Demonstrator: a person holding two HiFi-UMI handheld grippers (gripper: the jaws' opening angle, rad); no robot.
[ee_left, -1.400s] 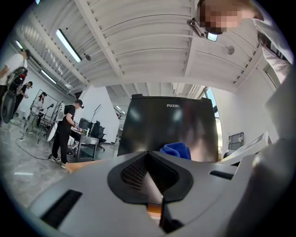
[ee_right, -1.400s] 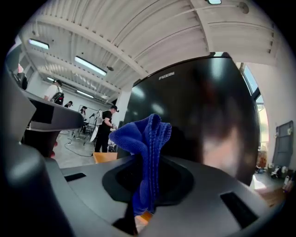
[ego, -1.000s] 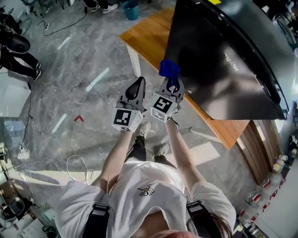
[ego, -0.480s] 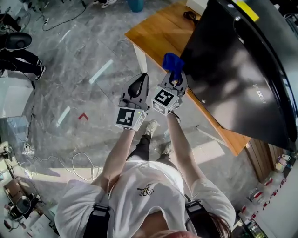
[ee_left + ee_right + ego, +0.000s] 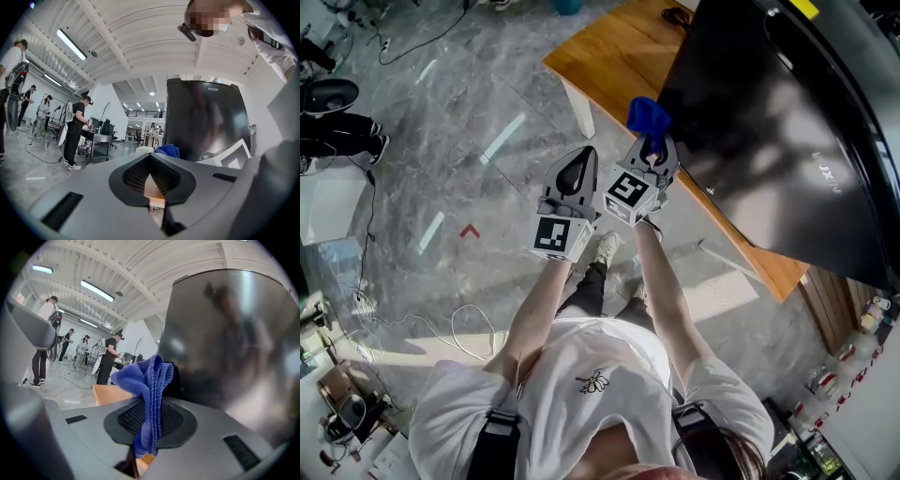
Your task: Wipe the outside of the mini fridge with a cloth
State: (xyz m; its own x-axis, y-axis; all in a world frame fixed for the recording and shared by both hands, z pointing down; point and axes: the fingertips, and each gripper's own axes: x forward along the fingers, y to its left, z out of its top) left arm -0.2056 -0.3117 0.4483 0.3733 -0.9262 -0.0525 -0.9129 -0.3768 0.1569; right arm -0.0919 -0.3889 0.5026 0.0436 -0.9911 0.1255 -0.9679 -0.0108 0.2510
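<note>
In the head view, your right gripper (image 5: 651,150) pinched the cloth (image 5: 648,116), which sat bunched just beside the near edge of the fridge (image 5: 769,122). Whether it touched the fridge could not be told. The fridge stood on the counter (image 5: 614,66). Your left gripper (image 5: 583,155) hung alongside the right one, apart from the fridge. I counted two grippers, one cloth, one fridge and one counter.

In the left gripper view, the left gripper (image 5: 151,158) had its jaws pressed together on nothing. The fridge (image 5: 206,117) rose ahead and a corner of the cloth (image 5: 168,150) showed at its foot. To my mind this gripper was best held clear of the stroke, or laid against the fridge if it began to slide.

In the right gripper view, the right gripper (image 5: 149,417) was clamped on the cloth (image 5: 149,385), whose loose fold stood up above the jaws in front of the fridge (image 5: 234,343). The counter (image 5: 108,393) showed to the left. The step in hand looked to be bringing the cloth to the wall. You would likely have done best to lead with that loose fold, not the jaw tips, press lightly and wipe in overlapping passes, with the pinch firm. Four people stood in the background.
</note>
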